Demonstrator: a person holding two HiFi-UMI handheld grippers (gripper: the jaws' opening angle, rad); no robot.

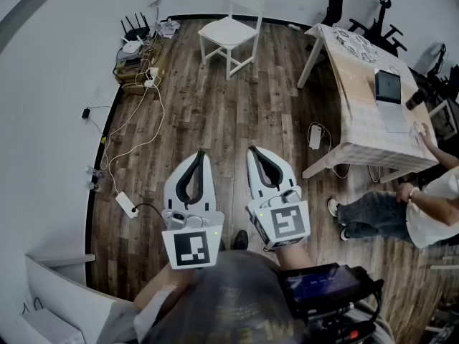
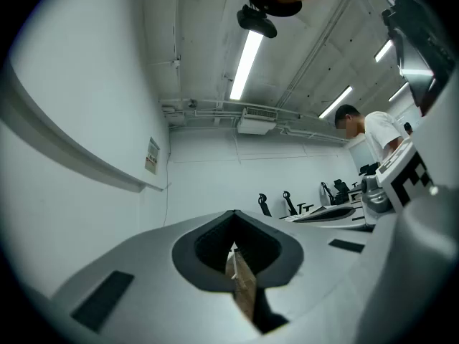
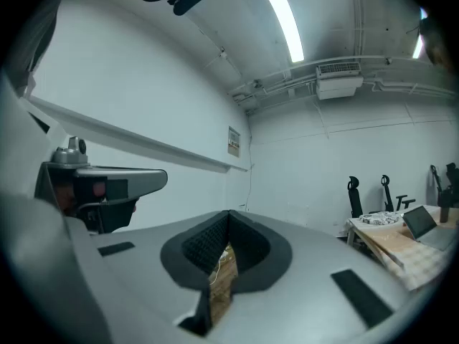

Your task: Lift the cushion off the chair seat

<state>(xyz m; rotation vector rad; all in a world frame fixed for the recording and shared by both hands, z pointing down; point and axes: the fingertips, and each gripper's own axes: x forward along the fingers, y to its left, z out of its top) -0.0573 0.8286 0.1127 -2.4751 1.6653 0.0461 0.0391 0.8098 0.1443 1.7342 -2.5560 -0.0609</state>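
Note:
A white wooden chair [image 1: 240, 6] stands far off by the back wall in the head view. Its seat carries a pale cushion [image 1: 226, 31] that is hard to tell from the seat at this distance. My left gripper [image 1: 200, 153] and right gripper [image 1: 254, 150] are held side by side near my body, pointing toward the chair and well short of it. Both are shut with nothing between the jaws. In the left gripper view the left gripper [image 2: 234, 215] shows its tips meeting; so does the right gripper [image 3: 229, 213] in its own view. The chair is hidden in both gripper views.
A table [image 1: 373, 113] with a checked cloth and a laptop [image 1: 389, 86] stands at the right, and a person [image 1: 401, 210] sits beside it. Cables and a power strip [image 1: 126, 203] run along the left wall. A white box [image 1: 57, 292] sits at the lower left. Wooden floor [image 1: 237, 113] lies between me and the chair.

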